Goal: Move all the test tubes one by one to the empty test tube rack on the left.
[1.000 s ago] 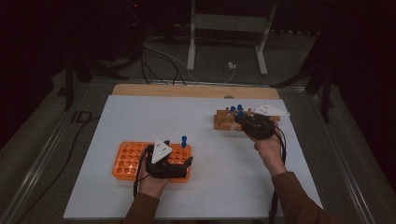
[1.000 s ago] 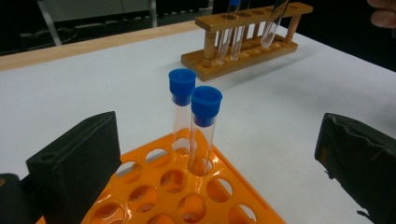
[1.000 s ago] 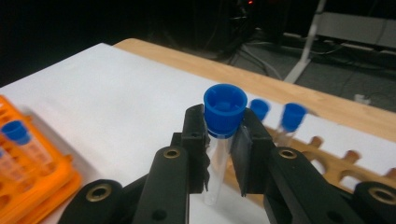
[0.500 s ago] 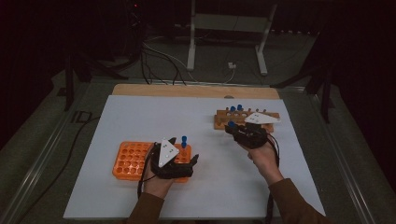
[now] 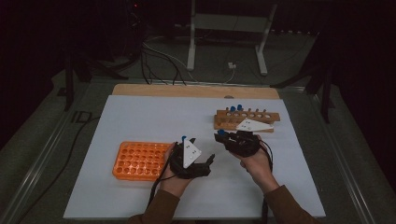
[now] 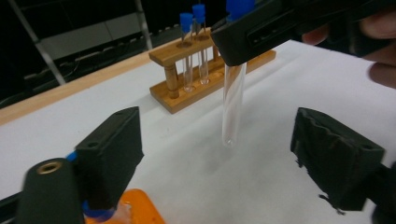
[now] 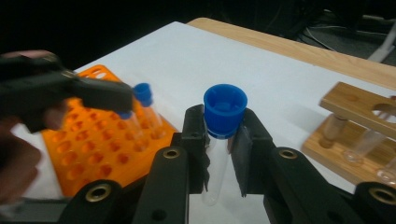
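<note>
My right gripper (image 5: 223, 136) (image 7: 224, 140) is shut on a clear test tube with a blue cap (image 7: 224, 106) (image 5: 220, 133), gripping it just under the cap, upright above the white mat. My left gripper (image 5: 208, 164) (image 6: 222, 140) is open at the right end of the orange rack (image 5: 140, 161). Its jaws have just been closing. In the left gripper view the held tube (image 6: 232, 102) hangs in the gap ahead of the jaws, untouched. The wooden rack (image 5: 247, 120) (image 6: 205, 79) holds two blue-capped tubes (image 5: 236, 109).
The orange rack (image 7: 93, 149) carries blue-capped tubes (image 7: 144, 99) at its right end. A white mat (image 5: 140, 116) covers the table, with a wooden strip (image 5: 196, 91) along its far edge. Cables and a metal stand (image 5: 224, 42) lie beyond.
The left gripper has moved right, off the orange rack. The right gripper has carried the tube left and nearer, away from the wooden rack. The two grippers now stand close together.
</note>
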### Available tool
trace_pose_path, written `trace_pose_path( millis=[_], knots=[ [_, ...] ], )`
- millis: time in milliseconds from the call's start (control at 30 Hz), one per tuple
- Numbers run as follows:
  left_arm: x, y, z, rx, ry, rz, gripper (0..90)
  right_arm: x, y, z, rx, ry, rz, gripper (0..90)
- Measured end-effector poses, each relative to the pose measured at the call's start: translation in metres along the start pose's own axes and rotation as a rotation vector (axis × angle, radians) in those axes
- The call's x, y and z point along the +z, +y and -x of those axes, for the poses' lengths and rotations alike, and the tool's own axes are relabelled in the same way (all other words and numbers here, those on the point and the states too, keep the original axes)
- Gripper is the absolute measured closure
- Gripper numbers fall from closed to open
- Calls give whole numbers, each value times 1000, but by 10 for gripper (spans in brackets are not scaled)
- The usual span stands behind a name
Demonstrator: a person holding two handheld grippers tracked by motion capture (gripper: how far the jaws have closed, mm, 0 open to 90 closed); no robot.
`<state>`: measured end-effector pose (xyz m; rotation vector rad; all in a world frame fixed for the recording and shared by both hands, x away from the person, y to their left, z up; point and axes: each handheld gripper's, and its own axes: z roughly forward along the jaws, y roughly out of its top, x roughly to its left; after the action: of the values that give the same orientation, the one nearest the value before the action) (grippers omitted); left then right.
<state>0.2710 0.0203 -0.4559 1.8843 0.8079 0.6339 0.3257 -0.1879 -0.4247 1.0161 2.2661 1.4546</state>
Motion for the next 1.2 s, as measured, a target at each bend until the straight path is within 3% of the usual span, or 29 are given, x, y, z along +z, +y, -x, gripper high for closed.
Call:
trace_pose_path(
  millis=[133, 400, 633, 1033, 1200],
  knots=[
    [7, 1, 6, -12, 5, -4, 255, 0, 0, -7, -10, 24, -6, 768],
    [12, 4, 7, -34, 12, -10, 527, 0, 0, -18, -34, 52, -7, 767],
    [12, 4, 6, -51, -27, -9, 694, 1, 1, -22, -42, 63, -10, 767],
    [11, 4, 6, -60, -51, 4, 766, 1, 0, -23, -42, 70, -9, 764],
    [10, 4, 2, -81, -42, 4, 770, -2, 0, -21, -39, 84, 2, 595]
  ],
)
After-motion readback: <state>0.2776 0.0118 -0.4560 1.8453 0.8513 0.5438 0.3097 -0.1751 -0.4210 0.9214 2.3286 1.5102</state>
